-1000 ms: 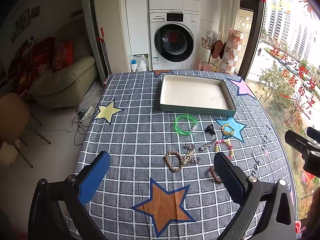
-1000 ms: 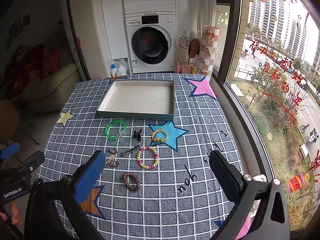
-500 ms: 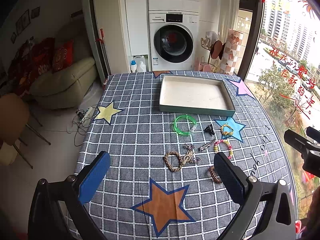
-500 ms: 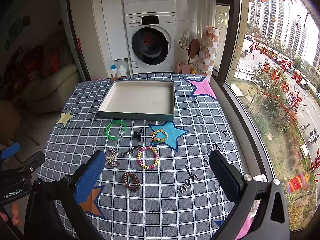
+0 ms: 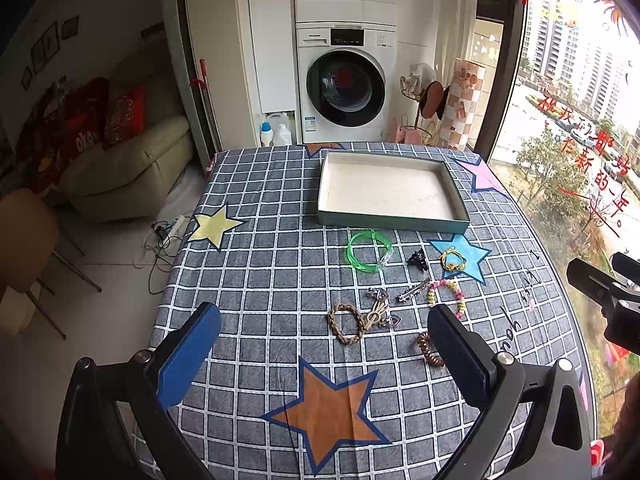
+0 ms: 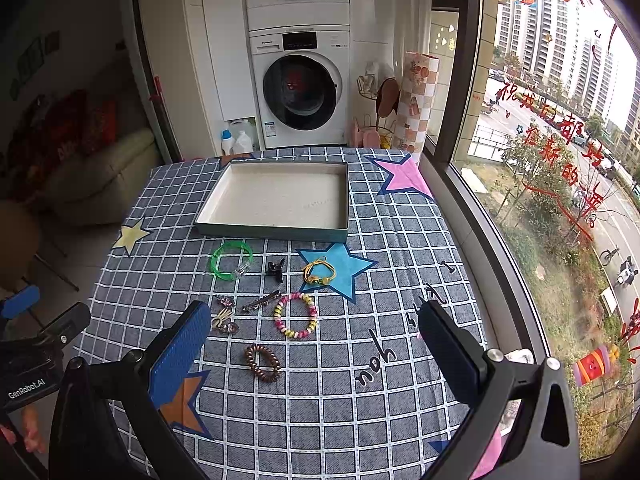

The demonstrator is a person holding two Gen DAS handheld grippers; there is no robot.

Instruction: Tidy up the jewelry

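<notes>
An empty shallow box (image 5: 390,194) (image 6: 280,200) lies at the far side of the checked tablecloth. In front of it are scattered a green bangle (image 5: 369,250) (image 6: 231,260), a black clip (image 5: 418,259) (image 6: 275,269), a yellow cord bracelet (image 5: 453,261) (image 6: 319,271), a pink-yellow bead bracelet (image 5: 447,295) (image 6: 295,316), a silver hair clip (image 5: 412,291) (image 6: 261,301), a braided brown bracelet (image 5: 346,323), charm pieces (image 5: 380,314) (image 6: 225,316) and a brown coil tie (image 5: 430,354) (image 6: 263,362). My left gripper (image 5: 324,344) is open above the near table. My right gripper (image 6: 314,340) is open, the coil tie between its fingers' span.
Beyond the table stand a stacked washer and dryer (image 5: 346,84), detergent bottles (image 5: 276,130) and a beige sofa (image 5: 128,168) on the left. A large window (image 6: 560,160) runs along the table's right edge. A chair (image 5: 24,240) stands at the left.
Nothing has visibly shifted on the table; both grippers stay open with only a slight drift of view.
</notes>
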